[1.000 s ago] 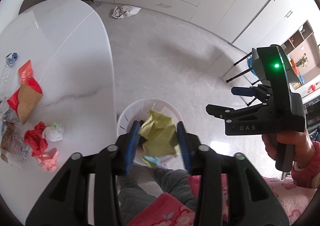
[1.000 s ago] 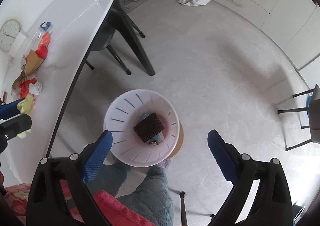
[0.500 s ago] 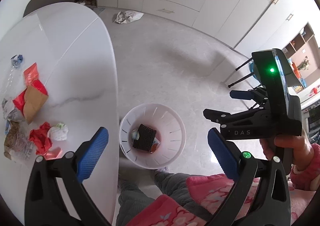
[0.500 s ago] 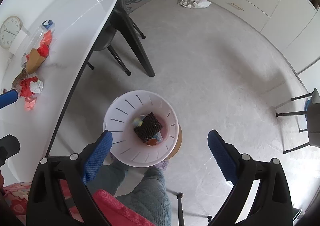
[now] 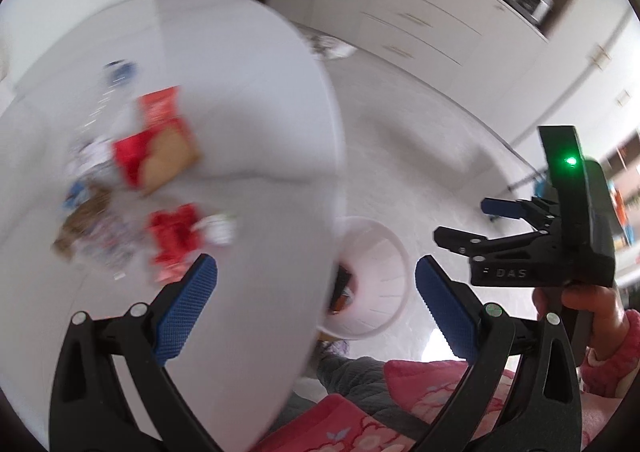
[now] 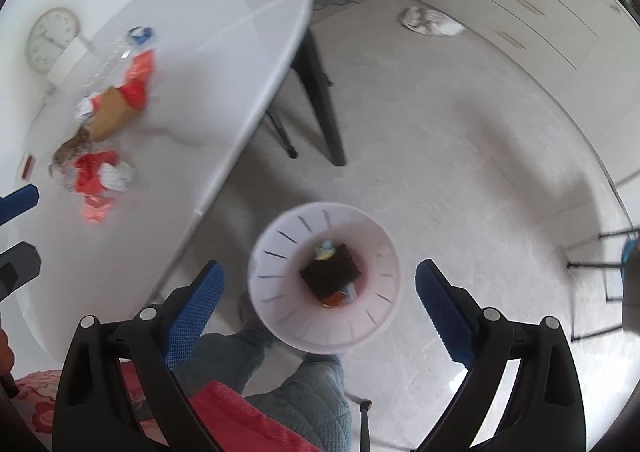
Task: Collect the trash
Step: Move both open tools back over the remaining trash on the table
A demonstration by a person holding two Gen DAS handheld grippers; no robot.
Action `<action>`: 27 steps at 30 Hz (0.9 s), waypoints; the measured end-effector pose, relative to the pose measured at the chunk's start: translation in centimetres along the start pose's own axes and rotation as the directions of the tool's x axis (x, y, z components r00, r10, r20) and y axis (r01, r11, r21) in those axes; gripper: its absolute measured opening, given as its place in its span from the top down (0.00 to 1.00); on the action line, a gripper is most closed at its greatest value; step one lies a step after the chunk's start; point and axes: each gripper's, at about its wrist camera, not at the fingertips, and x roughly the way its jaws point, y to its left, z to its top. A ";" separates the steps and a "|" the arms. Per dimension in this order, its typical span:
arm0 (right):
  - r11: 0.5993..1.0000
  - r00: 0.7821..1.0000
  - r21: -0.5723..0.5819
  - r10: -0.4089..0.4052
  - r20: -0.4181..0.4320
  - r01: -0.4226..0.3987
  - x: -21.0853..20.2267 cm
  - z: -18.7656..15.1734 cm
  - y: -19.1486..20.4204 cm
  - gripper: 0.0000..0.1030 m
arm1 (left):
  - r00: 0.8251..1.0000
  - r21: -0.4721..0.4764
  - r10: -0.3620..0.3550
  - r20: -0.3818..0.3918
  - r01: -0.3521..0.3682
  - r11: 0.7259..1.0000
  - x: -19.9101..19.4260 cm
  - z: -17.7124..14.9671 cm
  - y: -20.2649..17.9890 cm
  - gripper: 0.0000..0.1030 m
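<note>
Both grippers' fingers stand wide with nothing between them: the left gripper [image 5: 316,292] over the worktop [image 5: 248,132] edge, the right gripper [image 6: 320,294] above the white bin [image 6: 280,316] on the floor. Crumpled red wrappers [image 5: 174,232] and other trash lie on the worktop; a dark block [image 6: 330,272] sits in the bin.

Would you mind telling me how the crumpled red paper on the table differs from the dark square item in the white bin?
The crumpled red paper is bright and wadded; the dark square item is black and flat-sided. The paper lies on the white table among other litter; the square sits inside the white bin on the floor, beside smaller scraps. Neither is touched by a tool.
</note>
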 end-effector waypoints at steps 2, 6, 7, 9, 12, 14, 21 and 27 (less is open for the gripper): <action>0.998 1.000 -0.052 0.023 0.002 -0.022 0.4 1.2 2.3 0.07 | 1.000 -0.058 0.021 0.009 -0.021 0.998 -0.8 -0.5 2.1 0.08; 0.987 0.998 -0.147 0.064 -0.004 -0.063 1.1 3.0 6.5 0.07 | 0.998 -0.189 0.066 0.021 -0.061 0.980 -2.4 -1.8 6.6 0.08; 0.984 0.997 -0.164 0.073 -0.007 -0.073 1.3 3.3 7.4 0.07 | 0.997 -0.223 0.079 0.024 -0.071 0.972 -2.7 -2.2 7.7 0.08; 0.974 0.995 -0.206 0.097 -0.016 -0.098 1.7 4.0 9.5 0.07 | 0.995 -0.290 0.101 0.027 -0.089 0.953 -3.5 -3.1 9.9 0.08; 0.956 0.992 -0.267 0.121 -0.026 -0.123 2.3 5.0 12.4 0.07 | 0.992 -0.365 0.121 0.031 -0.102 0.926 -4.4 -4.2 12.8 0.08; 0.944 0.991 -0.300 0.132 -0.030 -0.135 2.5 5.2 14.3 0.07 | 0.991 -0.395 0.132 0.031 -0.109 0.912 -4.8 -4.7 14.0 0.08; 0.900 0.984 -0.400 0.175 -0.032 -0.173 3.0 6.1 19.8 0.07 | 0.987 -0.450 0.162 0.017 -0.138 0.882 -5.5 -6.3 17.2 0.08; 0.890 0.982 -0.415 0.175 -0.068 -0.187 5.2 7.3 22.8 0.07 | 0.989 -0.472 0.148 0.009 -0.126 0.873 -5.3 -6.8 18.7 0.08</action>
